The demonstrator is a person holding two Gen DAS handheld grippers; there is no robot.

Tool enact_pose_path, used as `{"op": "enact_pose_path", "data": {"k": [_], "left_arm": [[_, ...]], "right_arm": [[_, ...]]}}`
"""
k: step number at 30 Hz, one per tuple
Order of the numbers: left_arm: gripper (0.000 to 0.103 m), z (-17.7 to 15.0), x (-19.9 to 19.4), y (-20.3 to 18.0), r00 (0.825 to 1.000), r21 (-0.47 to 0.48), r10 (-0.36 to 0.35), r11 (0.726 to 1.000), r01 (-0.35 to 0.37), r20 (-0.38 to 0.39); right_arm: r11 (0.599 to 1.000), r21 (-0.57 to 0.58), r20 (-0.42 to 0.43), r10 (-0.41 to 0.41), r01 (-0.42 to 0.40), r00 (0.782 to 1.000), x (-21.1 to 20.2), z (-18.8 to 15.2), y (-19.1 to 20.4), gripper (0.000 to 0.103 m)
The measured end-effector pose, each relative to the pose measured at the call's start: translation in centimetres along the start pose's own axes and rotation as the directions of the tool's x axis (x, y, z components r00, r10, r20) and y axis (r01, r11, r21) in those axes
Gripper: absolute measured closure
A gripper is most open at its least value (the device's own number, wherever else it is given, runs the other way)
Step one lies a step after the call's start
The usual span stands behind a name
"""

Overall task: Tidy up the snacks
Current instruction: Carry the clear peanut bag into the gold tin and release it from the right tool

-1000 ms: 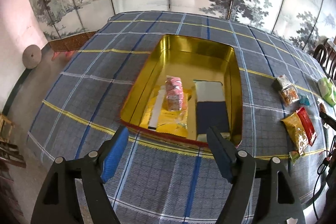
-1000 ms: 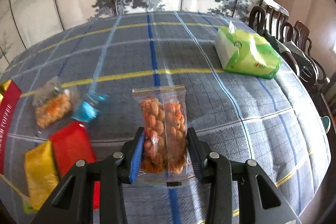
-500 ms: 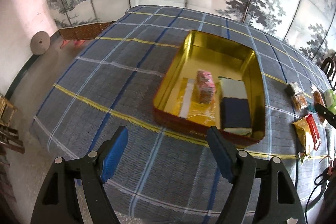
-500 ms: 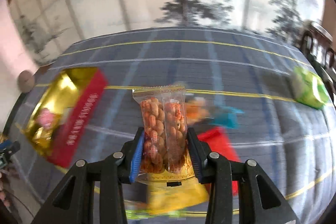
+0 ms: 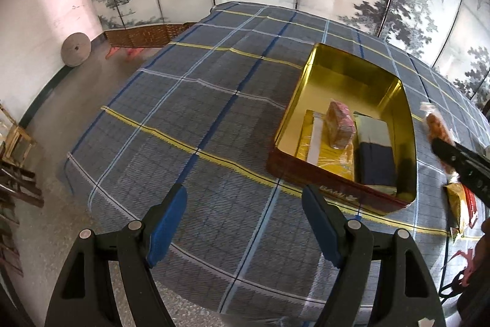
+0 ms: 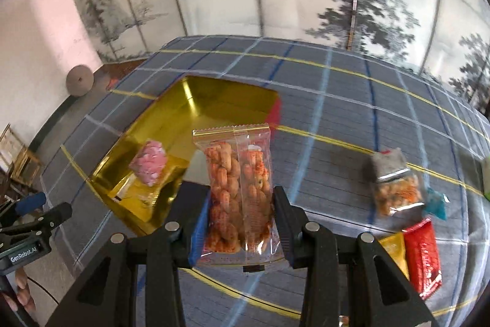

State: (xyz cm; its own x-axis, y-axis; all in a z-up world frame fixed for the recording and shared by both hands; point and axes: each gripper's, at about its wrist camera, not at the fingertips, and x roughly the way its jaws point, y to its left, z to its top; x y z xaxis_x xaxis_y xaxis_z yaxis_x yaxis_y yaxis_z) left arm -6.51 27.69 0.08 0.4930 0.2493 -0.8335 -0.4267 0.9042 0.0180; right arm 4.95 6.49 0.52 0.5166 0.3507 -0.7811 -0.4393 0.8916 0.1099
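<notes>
My right gripper [image 6: 240, 216] is shut on a clear packet of orange peanuts [image 6: 237, 192], held upright in the air just right of the gold tin [image 6: 196, 103]. The left wrist view shows that packet [image 5: 438, 124] and the right gripper's black finger [image 5: 459, 161] beside the tin's [image 5: 306, 88] right wall. Inside the tin lie a pink packet [image 5: 338, 124], a yellow packet [image 5: 324, 149] and a dark blue and white box [image 5: 375, 155]. My left gripper [image 5: 245, 226] hangs open and empty over bare cloth left of the tin.
Loose snacks lie on the plaid tablecloth [image 6: 337, 100] to the right: a clear bag of orange bits [image 6: 398, 192], a blue wrapper [image 6: 436, 203], a red packet [image 6: 424, 256] and a yellow packet [image 6: 393, 250]. A painted folding screen stands behind the table. Floor and wooden chairs lie left.
The right gripper has swung left with the peanut packet, from over the loose snacks to beside the tin. The left gripper has drifted left, away from the tin.
</notes>
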Motion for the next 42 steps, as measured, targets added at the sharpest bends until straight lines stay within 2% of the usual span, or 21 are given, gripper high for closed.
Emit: {"op": "enact_pose_path", "data": {"k": [14, 42], "left_arm": [[0.028, 0.2, -0.5, 2.0, 0.999, -0.041, 0.040, 0.998, -0.040, -0.004], [0.028, 0.3, -0.7, 3.6, 0.998, -0.081, 0.056, 0.995, -0.056, -0.007]], "right_arm": [[0.998, -0.042, -0.059, 0.042, -0.045, 0.997, 3.0, 1.1, 3.9, 0.063], [0.994, -0.109, -0.105, -0.001, -0.011, 0.994, 6.8, 0.7, 6.8, 0.063]]}}
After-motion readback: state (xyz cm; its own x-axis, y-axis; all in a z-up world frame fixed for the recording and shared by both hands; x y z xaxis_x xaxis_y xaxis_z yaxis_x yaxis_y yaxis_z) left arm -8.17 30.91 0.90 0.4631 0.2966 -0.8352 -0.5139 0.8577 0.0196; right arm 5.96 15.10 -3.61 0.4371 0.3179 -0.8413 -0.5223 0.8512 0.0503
